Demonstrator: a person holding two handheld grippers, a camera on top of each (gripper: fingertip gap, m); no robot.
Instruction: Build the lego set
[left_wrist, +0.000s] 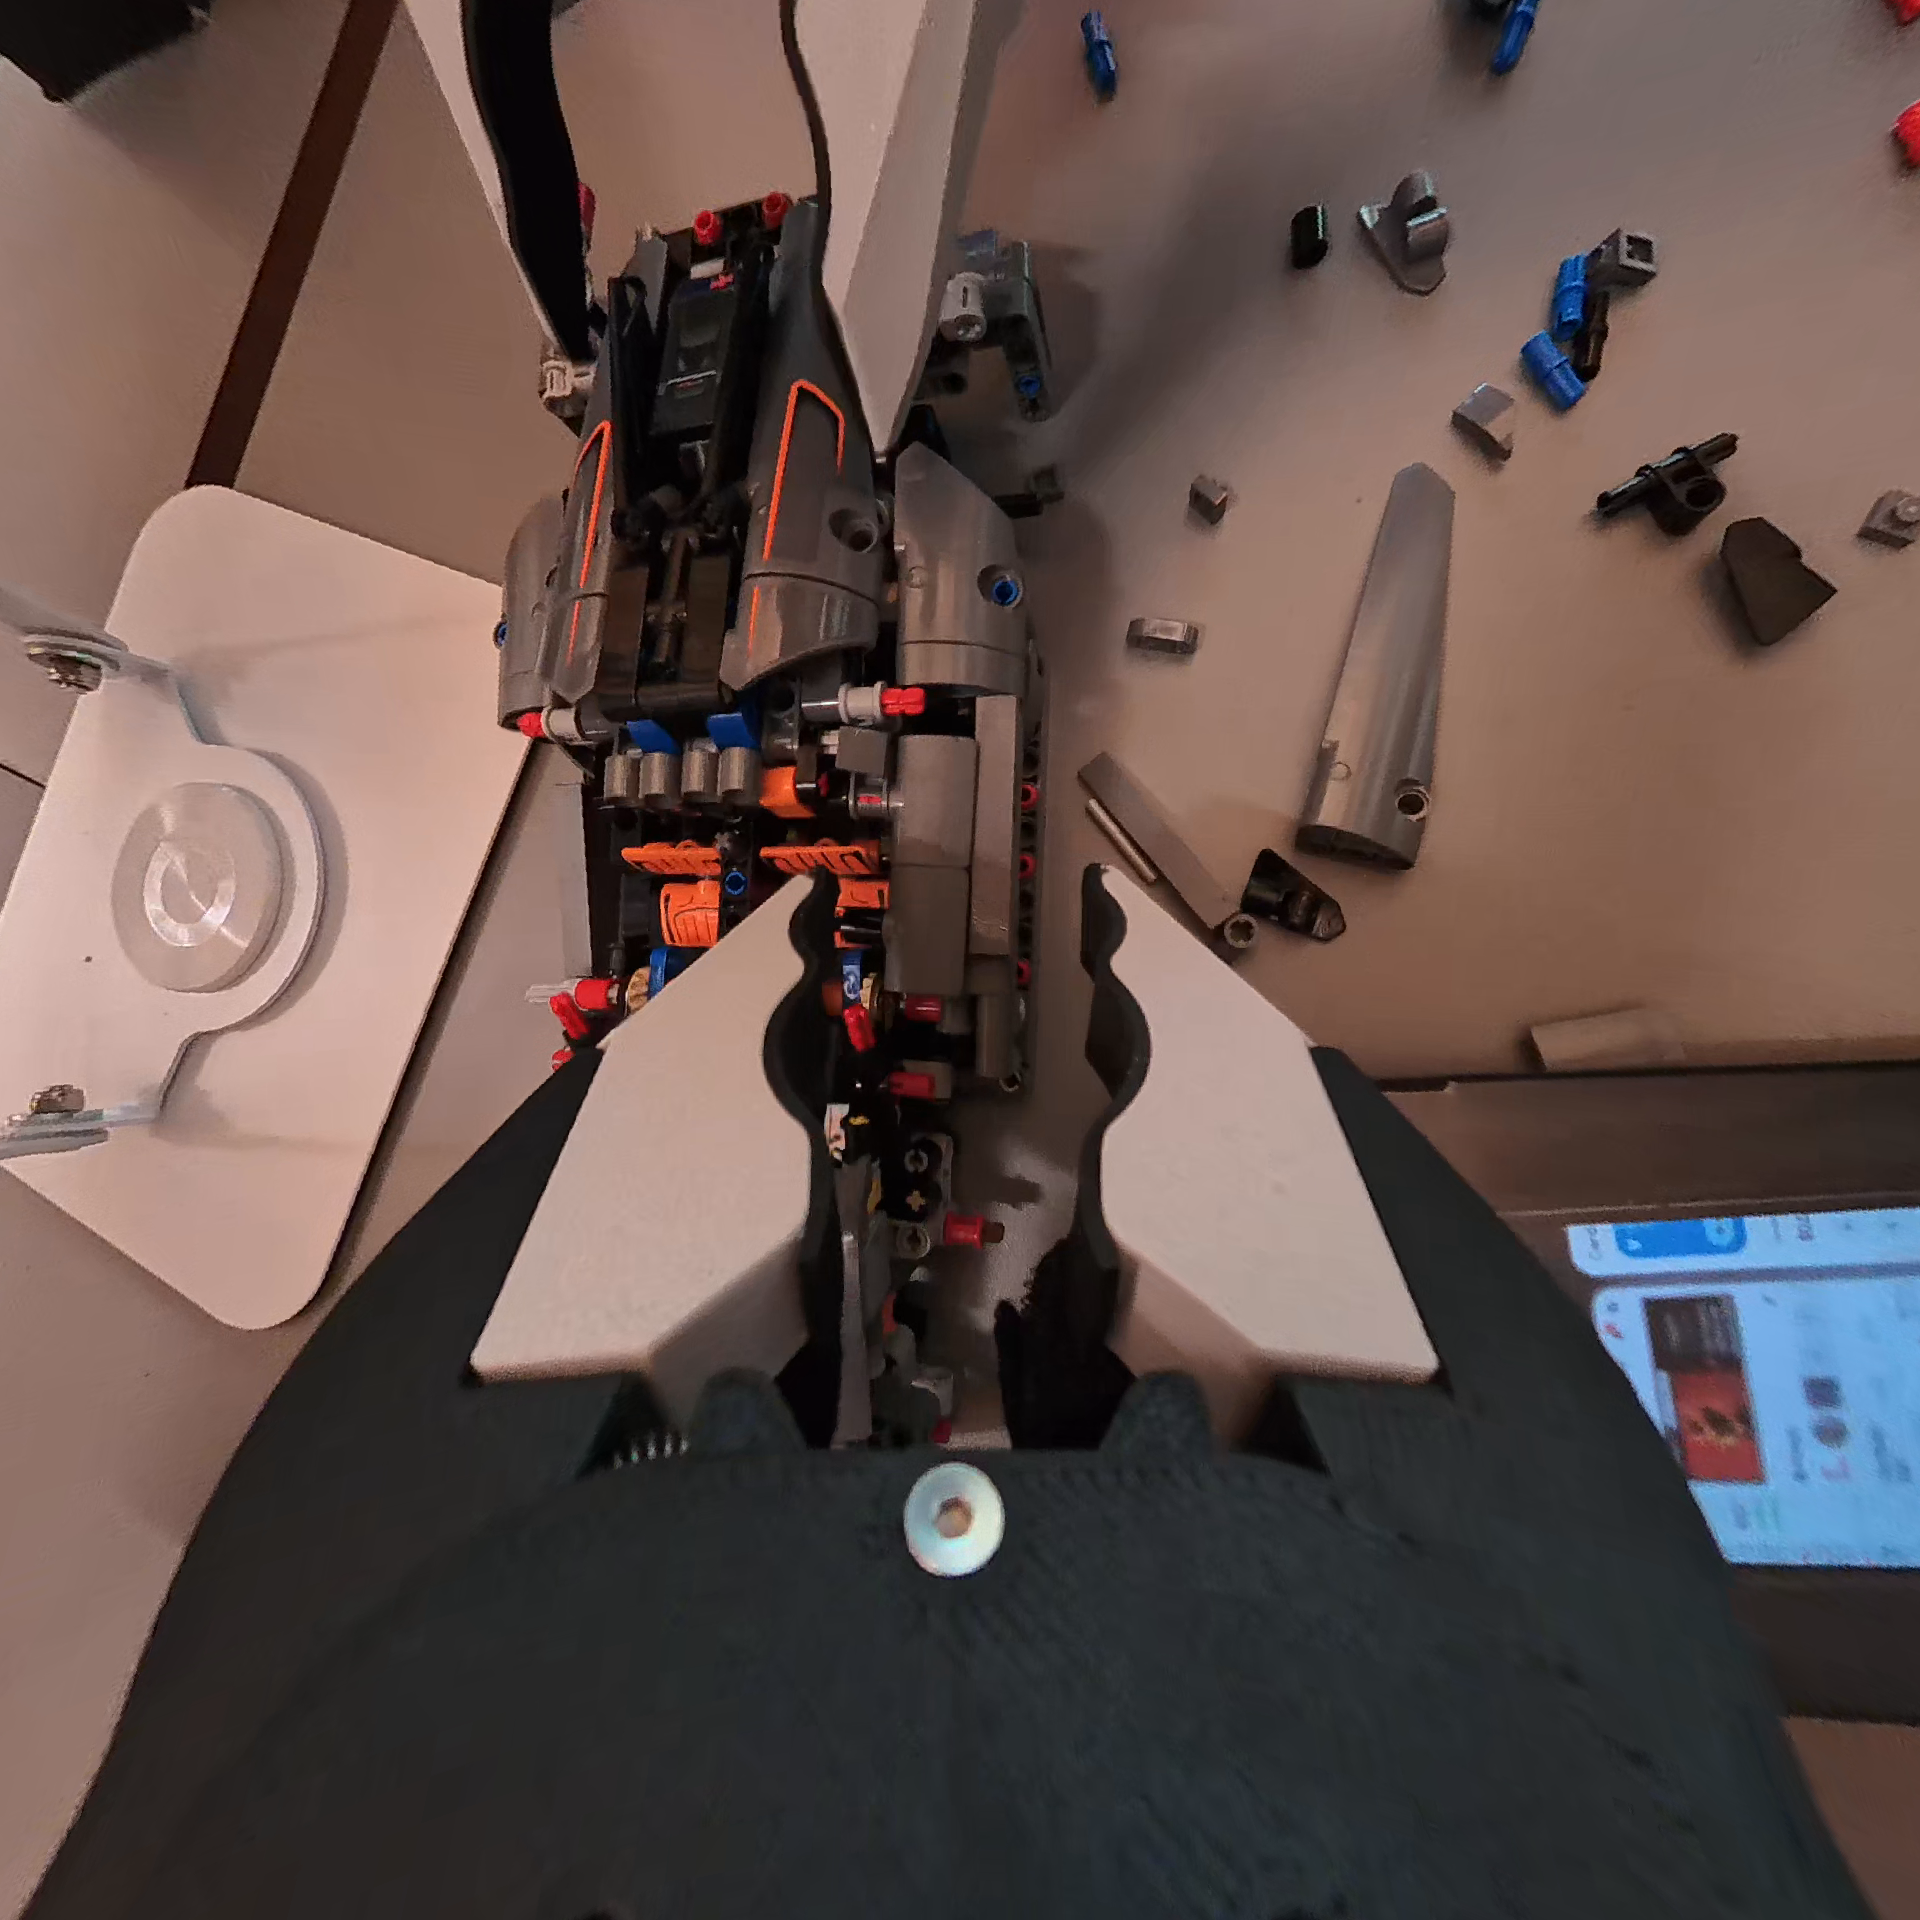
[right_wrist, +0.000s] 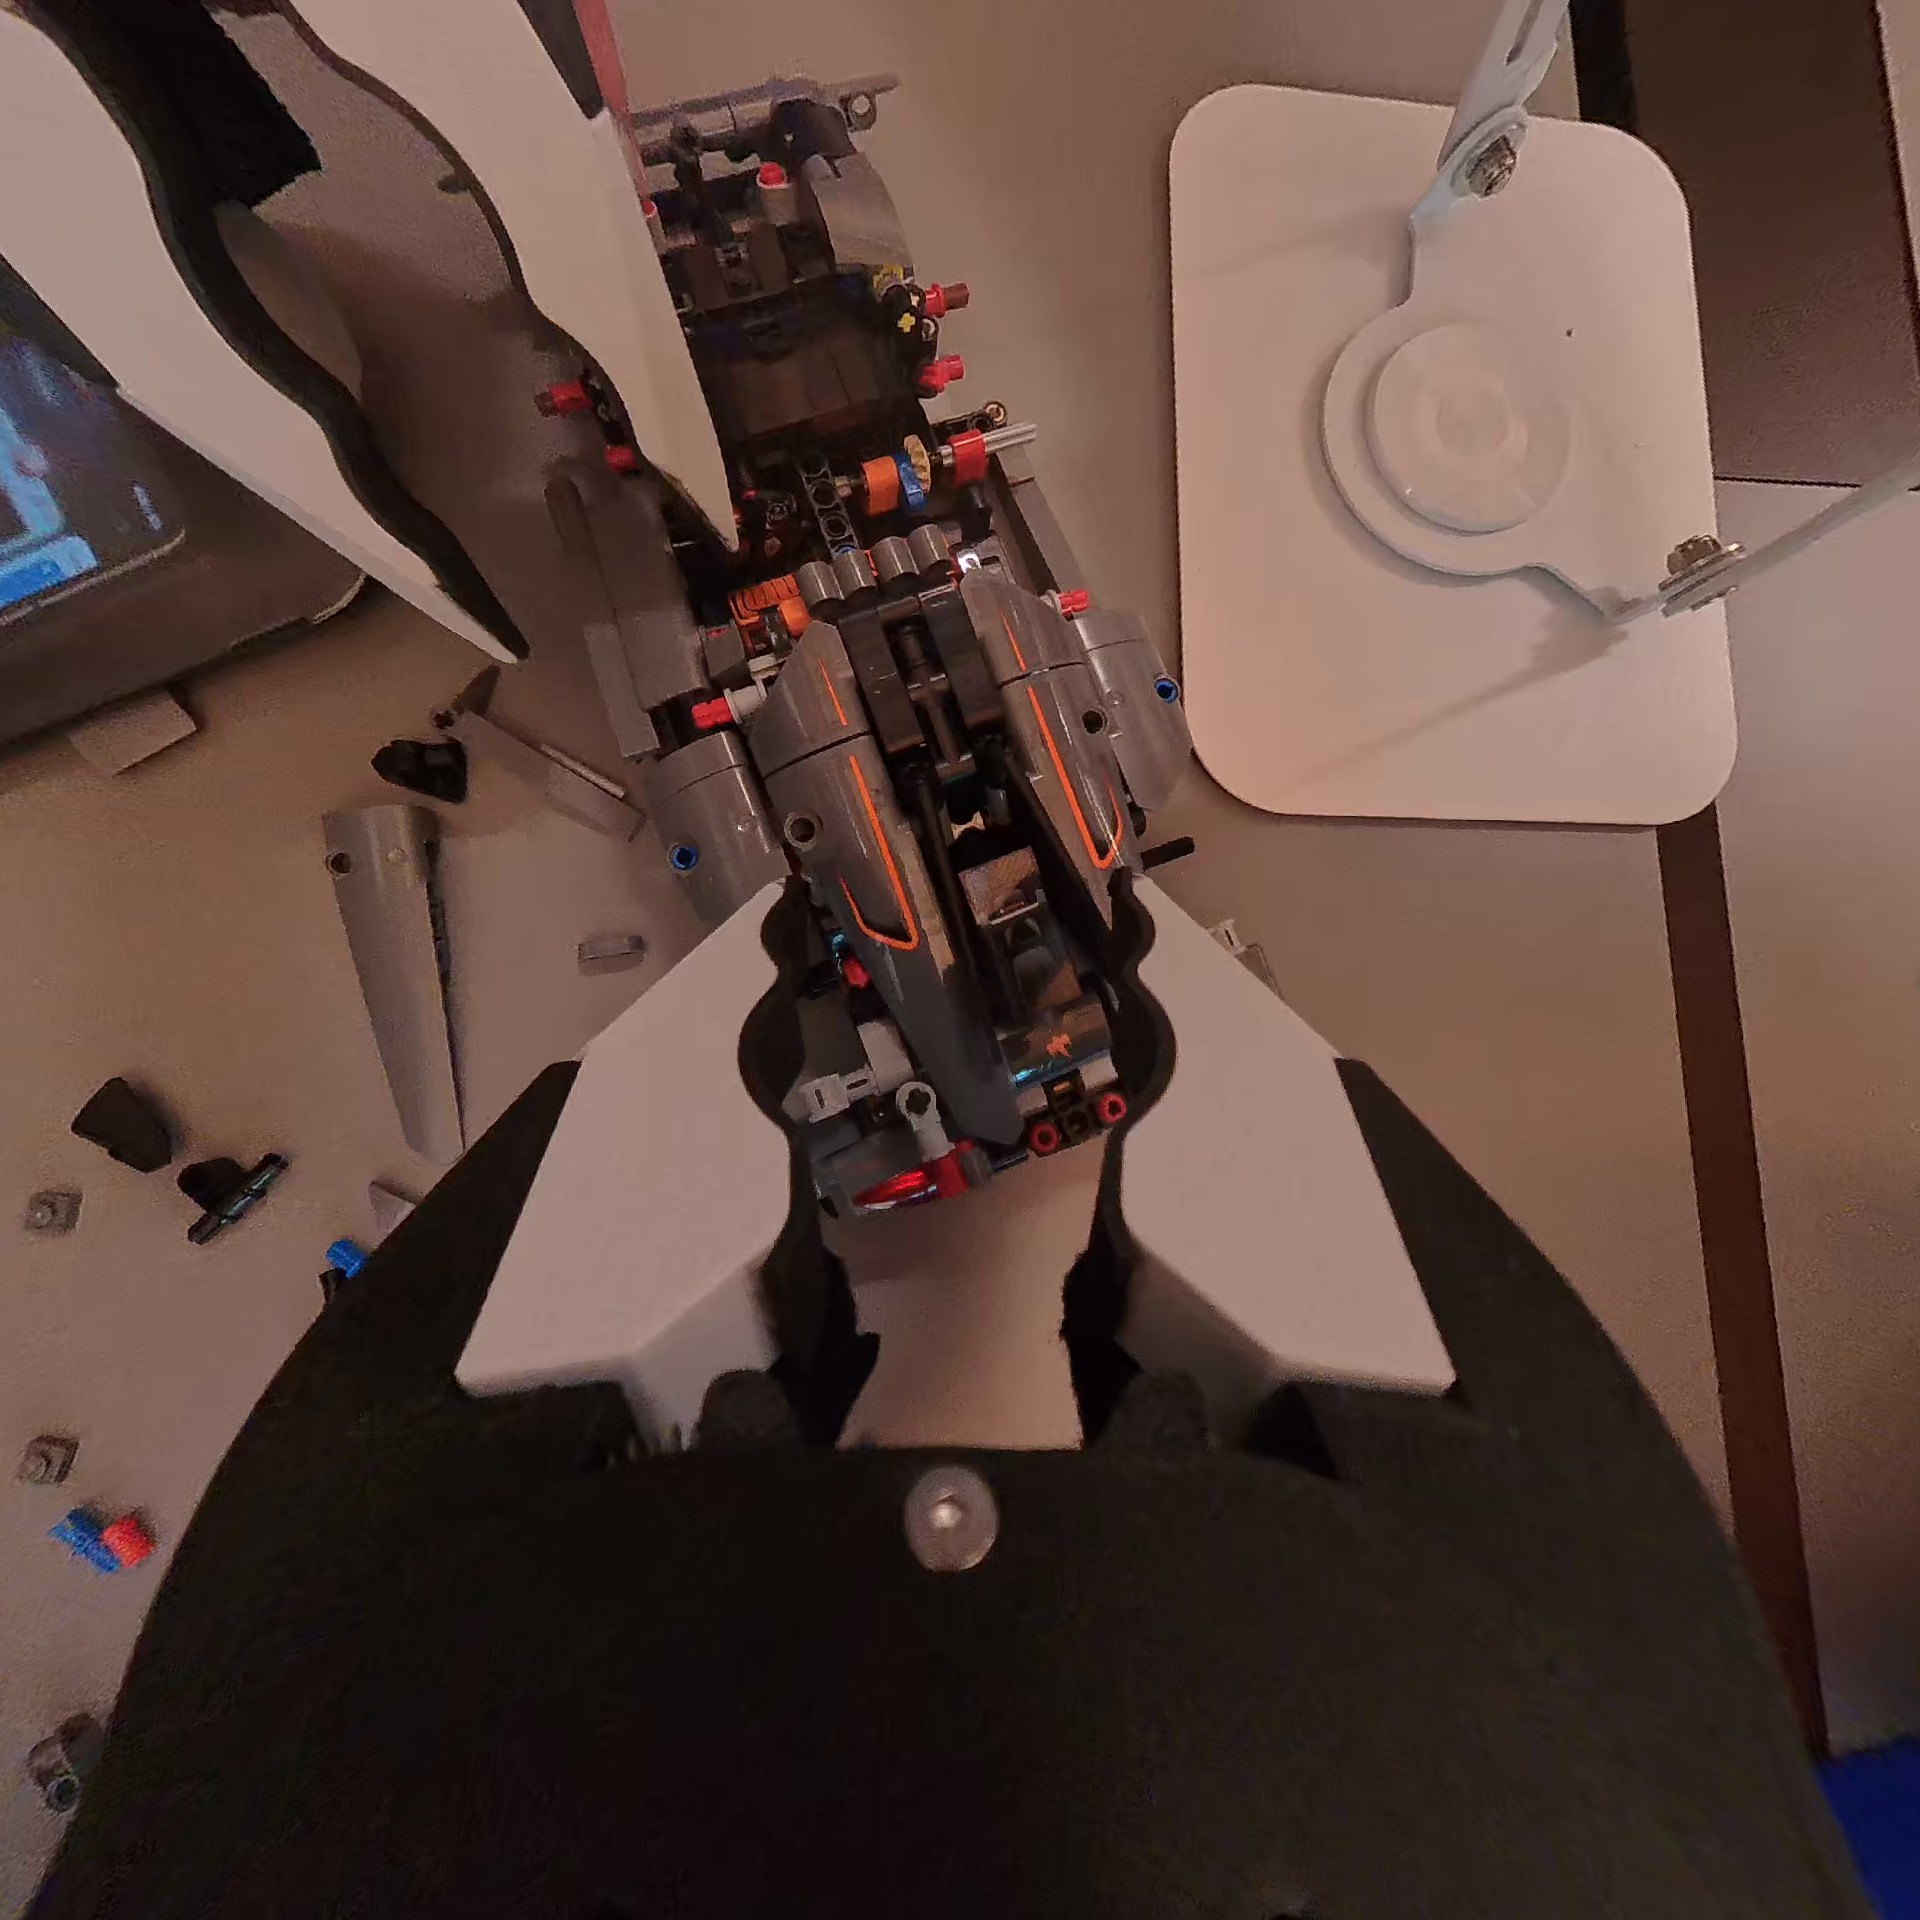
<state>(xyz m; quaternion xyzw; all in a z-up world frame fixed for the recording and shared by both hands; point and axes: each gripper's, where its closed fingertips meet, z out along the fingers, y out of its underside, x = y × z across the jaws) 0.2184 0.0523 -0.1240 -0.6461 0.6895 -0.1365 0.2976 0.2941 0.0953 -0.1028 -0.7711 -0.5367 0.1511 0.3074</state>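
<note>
One model: grey-and-black lego car (left_wrist: 769, 582) with orange stripes, lying lengthwise on the beige table (left_wrist: 1351, 935), between the two grippers.
Left gripper (left_wrist: 951, 883): spread wide over one end of the car, left finger over the orange parts, right finger (left_wrist: 1195, 1039) over bare table beside the grey side wall; holding nothing.
Right gripper (right_wrist: 956, 904): parted around the opposite, striped end of the car (right_wrist: 935, 831), dark pads close on both sides; contact too unclear to call.
Nearest loose pieces: long grey curved panel (left_wrist: 1377, 665) and flat grey strip (left_wrist: 1158, 831) just beside the car, small black wedge (left_wrist: 1294, 899) touching the strip's end.
Farther loose pieces: blue pins (left_wrist: 1558, 332), black axle connector (left_wrist: 1668, 483), black slope (left_wrist: 1766, 582), small grey bits scattered well apart.
Other side of car: white stand base (left_wrist: 312, 831) with clear disc and metal brackets.
Edge: lit tablet screen (left_wrist: 1766, 1392), propped near the left gripper.
</note>
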